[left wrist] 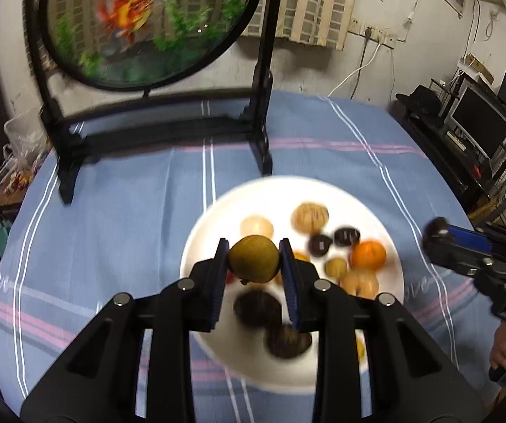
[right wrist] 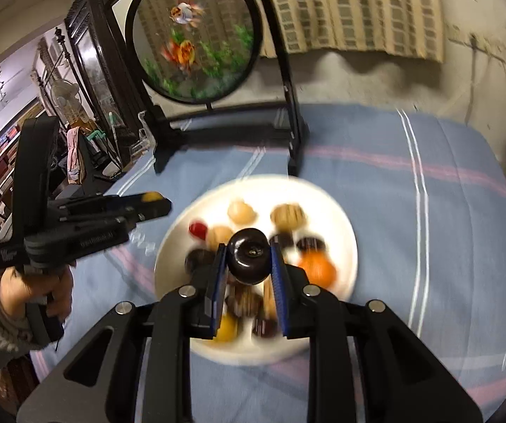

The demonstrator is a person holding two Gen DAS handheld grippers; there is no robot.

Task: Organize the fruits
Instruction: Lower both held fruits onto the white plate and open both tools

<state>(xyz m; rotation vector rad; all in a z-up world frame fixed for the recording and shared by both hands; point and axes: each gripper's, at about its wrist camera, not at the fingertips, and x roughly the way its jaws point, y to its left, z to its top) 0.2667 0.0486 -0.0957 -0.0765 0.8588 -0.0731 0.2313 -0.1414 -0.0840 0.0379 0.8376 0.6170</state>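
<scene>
The left claw is shut tight on a small round fruit with dull yellow-green skin. The pads press on its two sides, right at its widest part, and the fruit sits out near the tips. It looks light and firm, maybe a bit rough, so it should not slip easily. A round thing can still roll out if the squeeze is off the middle, so the hold across the fat part looks like a good one.

The right claw is shut on a dark shiny fruit, nearly black, with a little dimple facing the camera. Its skin looks smooth and slick, so I think it could slide if the grip loosens. It may also be softer, so a hard pinch might bruise it.

Just below and ahead of both claws is a white plate with more small fruits on it, pale, brown, dark and red ones, and an orange one. They are blurry, so I cannot tell exactly what each one is. The plate sits on a tabletop with a blue striped cloth. Farther ahead of the claws stands a round goldfish picture in a black frame. A person's hand holds the left claw's handle.
</scene>
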